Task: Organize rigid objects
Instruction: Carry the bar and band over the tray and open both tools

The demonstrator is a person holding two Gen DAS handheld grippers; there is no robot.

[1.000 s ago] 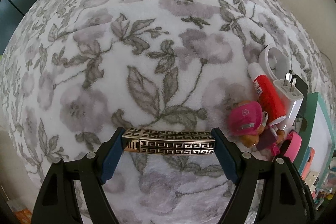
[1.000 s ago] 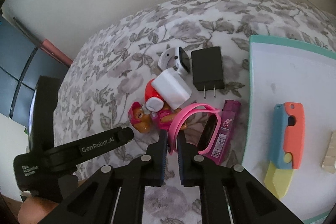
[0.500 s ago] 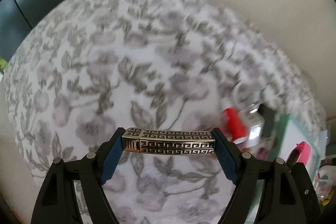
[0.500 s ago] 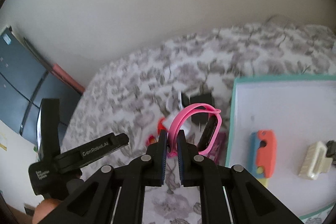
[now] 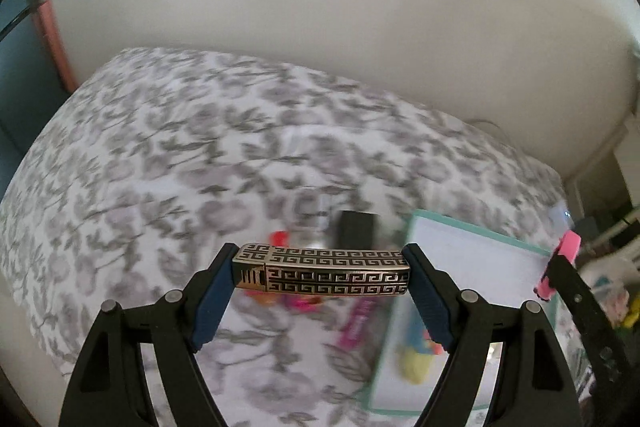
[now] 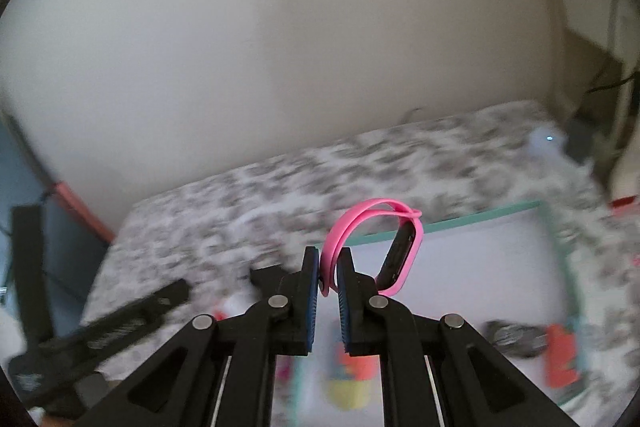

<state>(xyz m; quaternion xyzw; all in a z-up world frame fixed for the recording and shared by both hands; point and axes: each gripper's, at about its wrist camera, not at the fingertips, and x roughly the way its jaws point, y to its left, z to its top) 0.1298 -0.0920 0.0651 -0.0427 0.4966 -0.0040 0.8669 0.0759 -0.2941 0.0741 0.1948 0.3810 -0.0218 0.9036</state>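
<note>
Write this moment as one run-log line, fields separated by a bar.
left tool: shut on patterned lighter | right tool: shut on pink wristband | both in the air | teal-rimmed tray below

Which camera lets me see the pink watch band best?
The right wrist view: the pink rubber watch band loops up sharp, pinched in the right gripper. The left wrist view shows only a pink bit at its right edge.

A metal lighter (image 5: 324, 270) spans crosswise between the fingers of the left gripper (image 5: 322, 291), above a bedspread (image 5: 160, 167). A tray (image 5: 472, 259) lies on the bedspread to the right. In the right gripper (image 6: 329, 283), a wristband (image 6: 372, 247) loops up over the tray (image 6: 480, 251), with the left gripper (image 6: 100, 331) lower left.
</note>
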